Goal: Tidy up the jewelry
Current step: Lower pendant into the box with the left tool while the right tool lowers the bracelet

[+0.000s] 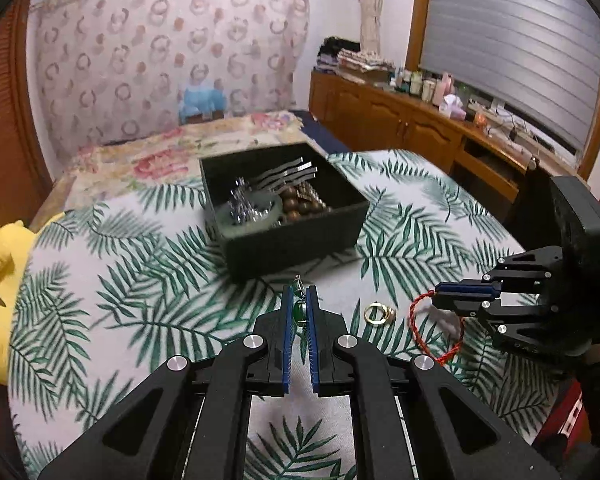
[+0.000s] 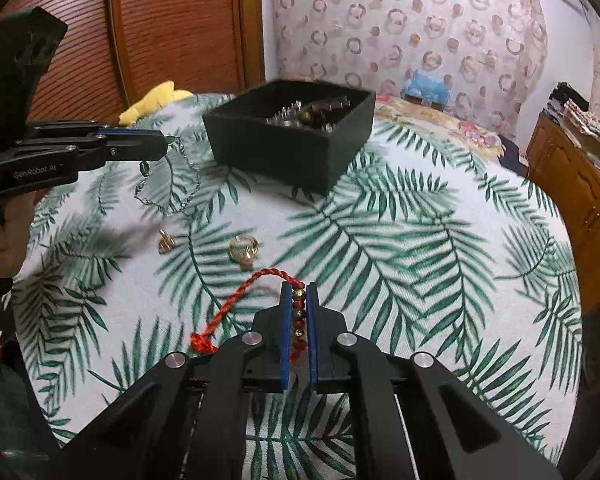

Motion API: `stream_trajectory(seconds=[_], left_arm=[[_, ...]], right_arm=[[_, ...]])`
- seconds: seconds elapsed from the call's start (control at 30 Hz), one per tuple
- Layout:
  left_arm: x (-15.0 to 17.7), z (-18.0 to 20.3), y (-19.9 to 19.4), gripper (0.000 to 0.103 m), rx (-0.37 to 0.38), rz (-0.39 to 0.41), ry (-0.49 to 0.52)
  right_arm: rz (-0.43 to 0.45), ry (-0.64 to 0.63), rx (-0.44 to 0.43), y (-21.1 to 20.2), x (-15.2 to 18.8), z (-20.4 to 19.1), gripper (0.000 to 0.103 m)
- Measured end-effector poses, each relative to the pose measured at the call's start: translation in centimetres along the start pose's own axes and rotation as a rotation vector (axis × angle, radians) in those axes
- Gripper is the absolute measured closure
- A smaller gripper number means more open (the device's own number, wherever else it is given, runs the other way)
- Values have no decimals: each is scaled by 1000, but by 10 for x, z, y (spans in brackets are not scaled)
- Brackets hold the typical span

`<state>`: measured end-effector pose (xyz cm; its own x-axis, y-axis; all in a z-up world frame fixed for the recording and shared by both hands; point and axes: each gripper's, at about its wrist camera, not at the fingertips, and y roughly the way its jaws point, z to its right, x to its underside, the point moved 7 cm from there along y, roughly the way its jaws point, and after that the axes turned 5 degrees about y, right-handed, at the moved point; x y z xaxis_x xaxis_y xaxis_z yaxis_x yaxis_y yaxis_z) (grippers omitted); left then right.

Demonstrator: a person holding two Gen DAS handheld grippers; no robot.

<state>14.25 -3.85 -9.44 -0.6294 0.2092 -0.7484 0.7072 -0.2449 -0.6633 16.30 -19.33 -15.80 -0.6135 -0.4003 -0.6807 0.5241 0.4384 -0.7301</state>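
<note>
A silver chain with green stones is pinched in the left gripper and hangs clear above the leaf-print cloth. A red cord bracelet with gold beads is clamped in the right gripper, low at the cloth. Two gold rings lie between them. The black box, holding other jewelry, stands farther back.

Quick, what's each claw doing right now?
Left gripper: shut on the silver chain with green stones.
Right gripper: shut on the red braided bracelet.
</note>
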Motion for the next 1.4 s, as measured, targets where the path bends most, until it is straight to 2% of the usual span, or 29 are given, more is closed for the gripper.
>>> stream_trajectory(seconds=[0.37, 0.8, 1.1, 1.4], left_arm=[[-21, -8, -23, 97, -26, 70, -2], [-39, -24, -30, 98, -59, 98, -4], [-52, -33, -30, 98, -77, 110, -3], [-69, -38, -26, 97, -94, 120, 1]], right_arm=[[85, -15, 10, -25, -35, -3, 95], [145, -18, 28, -38, -73, 3, 95], [185, 0, 16, -34, -112, 5, 95], [194, 50, -13, -12, -149, 11, 95]])
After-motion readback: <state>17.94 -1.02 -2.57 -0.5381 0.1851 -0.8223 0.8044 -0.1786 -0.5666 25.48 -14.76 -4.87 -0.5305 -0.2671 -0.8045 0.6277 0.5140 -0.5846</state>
